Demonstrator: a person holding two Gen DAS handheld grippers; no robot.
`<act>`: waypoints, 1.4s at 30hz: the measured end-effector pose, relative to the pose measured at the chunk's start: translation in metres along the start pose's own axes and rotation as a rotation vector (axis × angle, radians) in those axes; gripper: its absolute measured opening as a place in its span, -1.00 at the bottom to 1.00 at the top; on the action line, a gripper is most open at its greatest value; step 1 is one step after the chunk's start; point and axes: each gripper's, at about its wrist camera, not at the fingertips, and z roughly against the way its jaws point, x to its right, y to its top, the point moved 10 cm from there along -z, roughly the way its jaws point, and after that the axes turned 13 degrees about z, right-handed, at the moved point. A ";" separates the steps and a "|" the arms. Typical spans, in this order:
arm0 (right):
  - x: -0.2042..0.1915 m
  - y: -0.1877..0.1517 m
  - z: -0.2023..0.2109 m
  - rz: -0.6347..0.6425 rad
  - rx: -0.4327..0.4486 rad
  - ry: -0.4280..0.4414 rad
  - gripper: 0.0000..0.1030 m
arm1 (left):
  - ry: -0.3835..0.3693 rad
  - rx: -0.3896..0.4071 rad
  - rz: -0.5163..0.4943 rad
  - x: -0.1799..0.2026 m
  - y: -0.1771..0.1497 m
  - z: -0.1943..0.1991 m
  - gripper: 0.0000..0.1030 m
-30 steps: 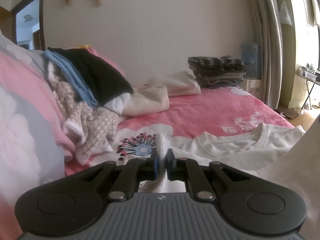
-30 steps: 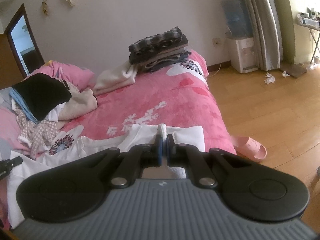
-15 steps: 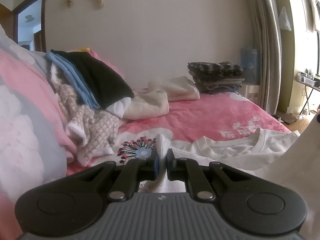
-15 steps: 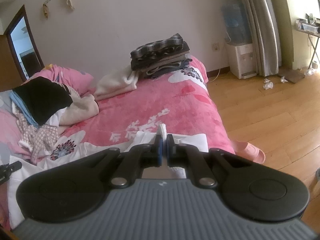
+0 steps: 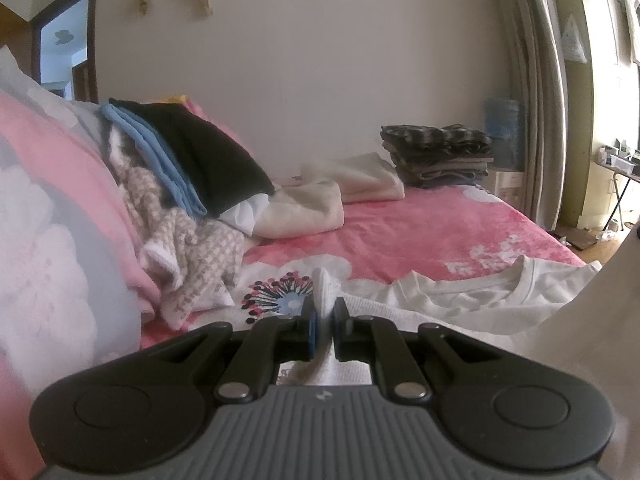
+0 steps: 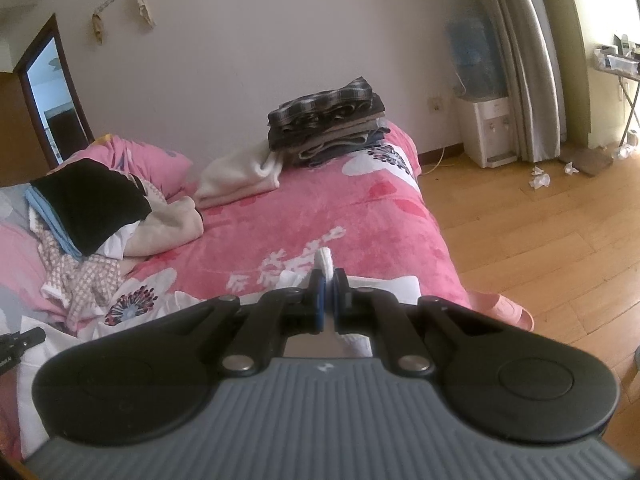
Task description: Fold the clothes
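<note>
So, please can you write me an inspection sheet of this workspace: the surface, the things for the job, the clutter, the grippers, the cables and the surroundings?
Surface: bed with pink flowered blanket.
Job's things: white T-shirt spread at the near edge; dark folded stack at the far corner; folded cream garments beside it.
Clutter: loose heap of black, blue and checked clothes on the left; pink slipper and paper scraps on the floor.
Grippers: left gripper shut on a fold of the white T-shirt; right gripper shut on another part of it.
Cables: thin cord along the skirting.
Surroundings: water dispenser, curtain, wooden floor.
</note>
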 end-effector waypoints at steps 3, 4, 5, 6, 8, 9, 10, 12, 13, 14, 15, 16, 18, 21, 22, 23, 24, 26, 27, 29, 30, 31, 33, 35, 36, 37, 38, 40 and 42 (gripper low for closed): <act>0.002 0.000 0.003 0.002 0.010 0.006 -0.95 | 0.003 0.004 -0.001 0.000 0.001 0.001 -0.82; 0.003 0.000 0.005 -0.001 0.014 0.008 -0.95 | 0.003 0.002 0.001 0.000 0.002 0.002 -0.82; 0.003 0.000 0.006 -0.006 0.018 0.010 -0.95 | 0.002 0.000 0.004 -0.001 0.002 0.003 -0.82; 0.005 -0.001 0.007 -0.011 0.020 0.010 -0.95 | 0.000 -0.002 0.009 -0.001 0.002 0.003 -0.82; 0.006 -0.003 0.009 -0.022 0.017 0.013 -0.95 | -0.002 -0.003 0.018 -0.001 0.002 0.003 -0.82; 0.006 -0.004 0.009 -0.019 0.016 0.015 -0.95 | -0.004 -0.004 0.016 -0.001 0.002 0.003 -0.82; 0.007 -0.005 0.010 -0.015 0.016 0.015 -0.95 | -0.006 -0.008 0.011 0.000 0.002 0.002 -0.82; 0.008 -0.007 0.010 -0.008 0.019 0.014 -0.95 | -0.011 -0.022 -0.004 0.002 0.001 -0.001 -0.83; 0.009 -0.008 0.009 -0.015 0.020 0.013 -0.95 | -0.013 -0.031 -0.007 0.003 0.001 -0.003 -0.83; 0.011 -0.008 0.008 -0.024 0.020 0.013 -0.95 | -0.015 -0.040 -0.005 0.003 0.001 -0.005 -0.83; 0.013 -0.009 0.006 -0.033 0.019 0.013 -0.95 | -0.015 -0.048 0.001 0.003 0.002 -0.008 -0.83; 0.015 -0.009 0.003 -0.038 0.017 0.013 -0.95 | -0.015 -0.055 0.007 0.002 0.003 -0.010 -0.83; 0.019 -0.007 -0.003 -0.045 0.018 0.017 -0.95 | -0.010 -0.064 0.019 0.001 0.005 -0.016 -0.83; 0.025 -0.003 -0.011 -0.060 0.023 0.026 -0.95 | -0.002 -0.068 0.032 -0.002 0.012 -0.026 -0.83; 0.027 -0.001 -0.014 -0.063 0.026 0.029 -0.95 | -0.001 -0.069 0.033 -0.002 0.015 -0.030 -0.83; 0.028 0.000 -0.017 -0.066 0.028 0.032 -0.95 | 0.000 -0.069 0.031 -0.003 0.018 -0.033 -0.83; 0.030 0.002 -0.020 -0.068 0.029 0.034 -0.95 | 0.002 -0.069 0.029 -0.003 0.021 -0.037 -0.83; 0.032 0.006 -0.027 -0.065 0.031 0.038 -0.95 | 0.006 -0.069 0.020 -0.004 0.025 -0.046 -0.83; 0.034 0.008 -0.031 -0.065 0.033 0.039 -0.95 | 0.008 -0.069 0.016 -0.004 0.027 -0.051 -0.83; 0.039 0.012 -0.041 -0.070 0.033 0.040 -0.95 | 0.013 -0.068 0.008 -0.004 0.030 -0.062 -0.83; 0.041 0.013 -0.046 -0.075 0.033 0.041 -0.95 | 0.015 -0.069 0.004 -0.004 0.031 -0.067 -0.83; 0.044 0.014 -0.051 -0.083 0.030 0.041 -0.95 | 0.017 -0.069 -0.001 -0.004 0.031 -0.073 -0.83; 0.049 0.017 -0.063 -0.097 0.025 0.041 -0.95 | 0.022 -0.073 -0.015 -0.004 0.032 -0.084 -0.83; 0.053 0.019 -0.076 -0.105 0.018 0.042 -0.95 | 0.027 -0.084 -0.031 -0.004 0.031 -0.096 -0.83; 0.054 0.020 -0.081 -0.104 0.014 0.043 -0.95 | 0.028 -0.092 -0.029 -0.004 0.030 -0.102 -0.83; 0.054 0.020 -0.086 -0.102 0.010 0.045 -0.95 | 0.028 -0.100 -0.028 -0.005 0.029 -0.107 -0.83; 0.054 0.021 -0.091 -0.101 0.006 0.046 -0.95 | 0.030 -0.107 -0.025 -0.006 0.028 -0.112 -0.83; 0.055 0.020 -0.101 -0.092 -0.003 0.045 -0.95 | 0.036 -0.113 -0.019 -0.009 0.026 -0.120 -0.83; 0.055 0.021 -0.106 -0.090 -0.005 0.044 -0.95 | 0.040 -0.117 -0.014 -0.011 0.025 -0.125 -0.83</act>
